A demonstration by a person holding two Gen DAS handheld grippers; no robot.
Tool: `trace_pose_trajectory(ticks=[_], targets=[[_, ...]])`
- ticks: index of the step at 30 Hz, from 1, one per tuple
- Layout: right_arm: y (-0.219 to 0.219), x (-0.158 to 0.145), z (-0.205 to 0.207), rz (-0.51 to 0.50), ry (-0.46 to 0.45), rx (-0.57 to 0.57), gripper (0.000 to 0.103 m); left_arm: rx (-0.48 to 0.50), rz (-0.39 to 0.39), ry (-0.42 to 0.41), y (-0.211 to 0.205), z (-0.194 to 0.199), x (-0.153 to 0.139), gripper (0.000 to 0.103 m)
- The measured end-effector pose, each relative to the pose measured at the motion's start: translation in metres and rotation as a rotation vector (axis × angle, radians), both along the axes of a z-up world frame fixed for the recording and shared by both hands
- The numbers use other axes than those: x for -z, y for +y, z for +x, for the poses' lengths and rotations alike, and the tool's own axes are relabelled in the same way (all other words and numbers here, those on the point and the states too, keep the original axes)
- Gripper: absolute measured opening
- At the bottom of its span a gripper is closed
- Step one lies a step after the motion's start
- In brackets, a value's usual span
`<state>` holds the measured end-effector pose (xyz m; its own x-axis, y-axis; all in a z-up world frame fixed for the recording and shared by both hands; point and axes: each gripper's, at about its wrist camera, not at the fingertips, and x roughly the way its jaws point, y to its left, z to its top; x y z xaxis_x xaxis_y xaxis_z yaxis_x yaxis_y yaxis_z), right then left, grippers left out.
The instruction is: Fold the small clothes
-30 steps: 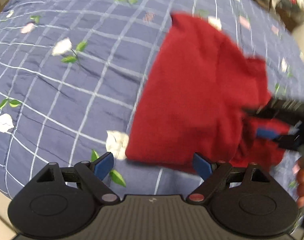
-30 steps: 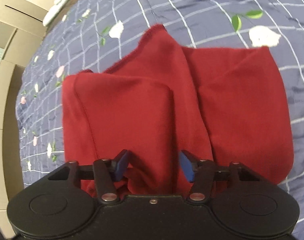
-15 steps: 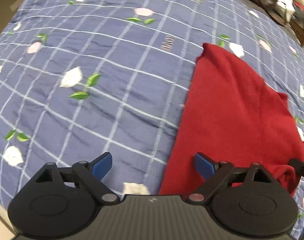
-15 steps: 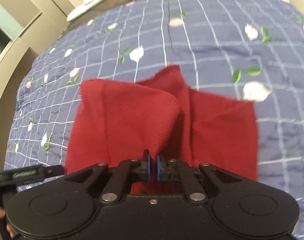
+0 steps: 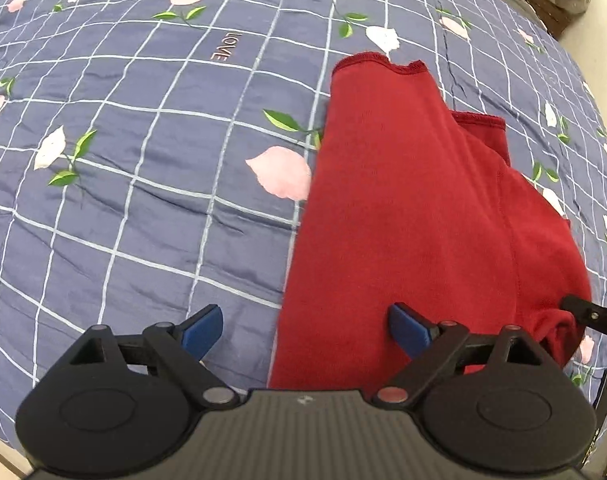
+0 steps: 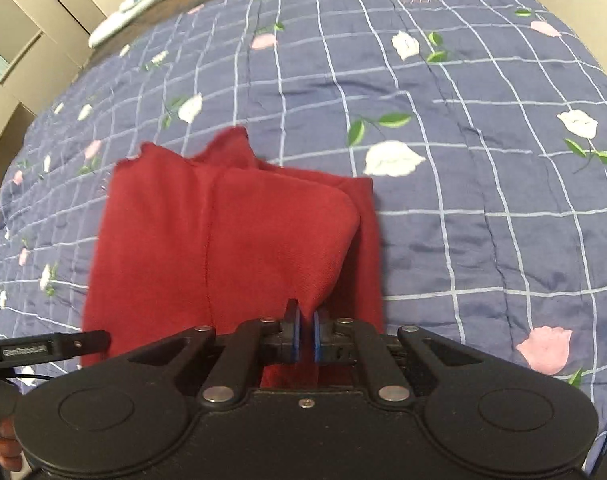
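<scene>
Red fleece, one small garment (image 5: 403,216), lies on a bed covered by a blue quilt (image 5: 151,168) printed with a white grid and pink and white flowers. In the left wrist view the garment occupies the right half of the frame, its long left edge running straight from near the camera up toward two stitched hems at the far end. The word LOVE is printed on the quilt beyond it, to the left.

The left gripper (image 5: 305,330) is spread wide, with nothing between its blue pads (image 5: 202,326). One pad hangs over bare quilt, the other over the red cloth; whether either touches the surface cannot be told. The near left edge of the garment passes between the two fingers.

The right gripper (image 6: 306,338) is closed almost fully, its blue pads (image 6: 295,336) pinching a fold of the garment at the near edge. From that pinch the cloth rises into a lifted, rounded flap that drapes over the rest of the garment; a strip of the lower layer shows along the right side. A vertical seam runs down the cloth left of the pinch.

In the right wrist view the tip of the left gripper enters at the lower left, just beside the garment's left edge, and part of a hand (image 6: 1,446) shows at the frame's lower left corner. In the left wrist view a black finger of the right gripper reaches in from the right edge at the garment's bunched near corner.

Pale cabinet doors (image 6: 27,32) and a folded light cloth (image 6: 143,0) stand beyond the bed.
</scene>
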<state>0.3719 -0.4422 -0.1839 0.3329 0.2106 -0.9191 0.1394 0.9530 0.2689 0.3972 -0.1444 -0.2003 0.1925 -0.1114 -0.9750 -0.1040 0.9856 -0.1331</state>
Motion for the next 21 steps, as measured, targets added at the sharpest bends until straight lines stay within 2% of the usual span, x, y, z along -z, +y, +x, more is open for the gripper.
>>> trace_pose_trajectory(ticks=[3, 5, 7, 8, 11, 15, 19, 21], targets=[[0.000, 0.002, 0.000, 0.012, 0.003, 0.018, 0.008, 0.000, 0.003, 0.003, 0.001, 0.000, 0.000, 0.093], [0.000, 0.002, -0.002, 0.012, 0.009, 0.018, 0.021, -0.012, 0.005, 0.007, 0.005, 0.001, 0.001, 0.093], [0.000, -0.001, -0.006, 0.023, 0.011, 0.024, 0.026, -0.023, 0.001, 0.012, 0.007, 0.000, 0.002, 0.093], [-0.001, -0.002, -0.009, 0.040, 0.017, 0.031, 0.035, -0.029, -0.006, 0.014, 0.009, 0.000, 0.002, 0.093], [-0.002, -0.004, -0.021, 0.115, 0.034, 0.056, 0.054, -0.040, -0.019, 0.017, 0.012, -0.001, 0.003, 0.093], [0.002, 0.007, -0.034, 0.192, 0.091, 0.086, 0.060, -0.046, -0.023, 0.022, 0.012, -0.002, 0.005, 0.093], [-0.002, 0.023, -0.034, 0.275, 0.139, 0.211, 0.065, -0.036, -0.018, 0.024, 0.012, -0.002, 0.003, 0.093], [-0.005, 0.028, -0.033, 0.292, 0.146, 0.253, 0.050, -0.032, -0.014, 0.025, 0.011, -0.001, 0.003, 0.093]])
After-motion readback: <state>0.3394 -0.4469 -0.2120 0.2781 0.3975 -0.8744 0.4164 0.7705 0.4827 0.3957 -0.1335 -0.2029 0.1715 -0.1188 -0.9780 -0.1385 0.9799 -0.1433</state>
